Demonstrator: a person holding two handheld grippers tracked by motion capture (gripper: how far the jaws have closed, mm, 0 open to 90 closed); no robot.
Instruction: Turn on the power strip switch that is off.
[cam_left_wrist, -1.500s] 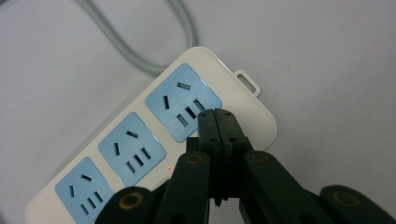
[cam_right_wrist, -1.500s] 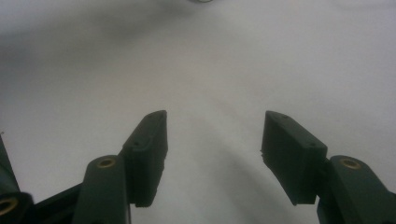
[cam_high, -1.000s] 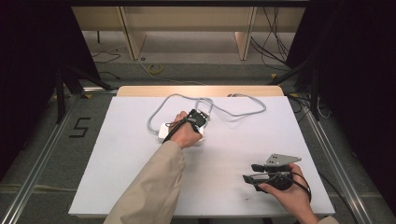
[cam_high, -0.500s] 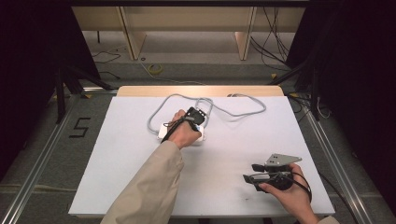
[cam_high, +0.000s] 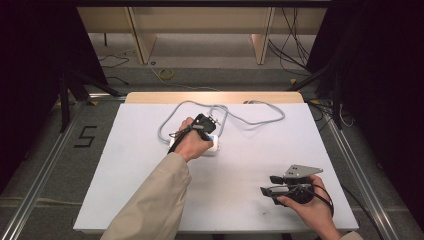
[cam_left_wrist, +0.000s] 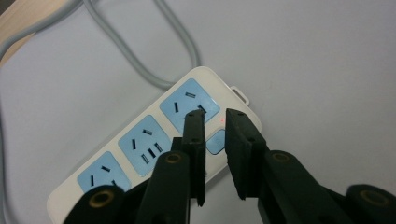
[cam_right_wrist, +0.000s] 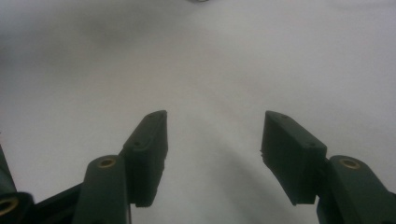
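A white power strip (cam_left_wrist: 154, 144) with three pale-blue socket faces lies on the white desk (cam_high: 125, 190), toward its far middle, partly hidden under the person's left hand (cam_high: 192, 145) in the high view. Its grey cable (cam_high: 250, 114) leaves the far end of the strip and loops across the back of the desk in wide curves. The left gripper (cam_left_wrist: 215, 121) hangs just over the strip's end nearest the cable, above the small blue switch (cam_left_wrist: 215, 142) and a tiny red light beside it. Its fingers (cam_left_wrist: 194, 135) have just been opening and now stand a narrow gap apart — nothing is caught between them, and the left gripper view does not show them pressing on the strip. The right gripper (cam_high: 272, 186) is held well apart from the strip, near the front right corner of the desk, lying roughly level and pointing left in the high view. Seen in the right gripper view, its fingers (cam_right_wrist: 149, 149) are spread wide over bare white desk — they grip nothing.
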